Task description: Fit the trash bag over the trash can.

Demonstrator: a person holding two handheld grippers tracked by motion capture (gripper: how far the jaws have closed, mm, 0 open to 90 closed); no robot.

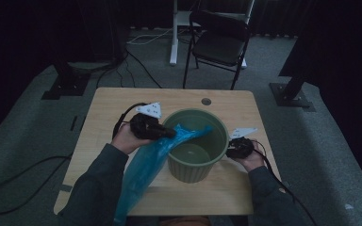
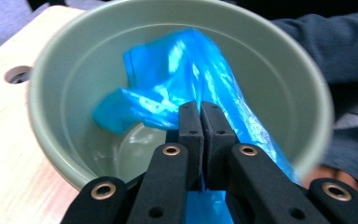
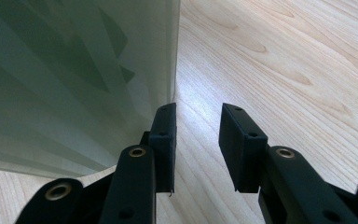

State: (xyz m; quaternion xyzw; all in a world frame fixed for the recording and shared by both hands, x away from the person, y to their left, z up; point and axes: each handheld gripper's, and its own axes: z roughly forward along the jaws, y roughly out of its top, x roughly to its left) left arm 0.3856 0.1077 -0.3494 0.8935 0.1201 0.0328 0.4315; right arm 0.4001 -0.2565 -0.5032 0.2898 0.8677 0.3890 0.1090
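A round green bin (image 1: pixel 195 168) stands on the wooden table (image 1: pixel 118 103). A blue plastic bag (image 1: pixel 143 169) trails from the table's near edge up over the bin's left rim. My left gripper (image 1: pixel 171 134) sits at that rim, shut on the bag. In the left gripper view the pads (image 2: pixel 189 122) pinch the blue film (image 2: pixel 177 70), whose free end hangs inside the bin (image 2: pixel 70 65). My right gripper (image 1: pixel 229 149) rests at the bin's right side. It is open (image 3: pixel 198 126) with nothing between its jaws, the left one close to the bin's wall (image 3: pixel 74 70).
A cable hole (image 1: pixel 206 101) lies in the table behind the bin. Beyond the table stand a black folding chair (image 1: pixel 219 42) and a white desk leg (image 1: pixel 173 33). Cables run over the grey floor at the left (image 1: pixel 23 174).
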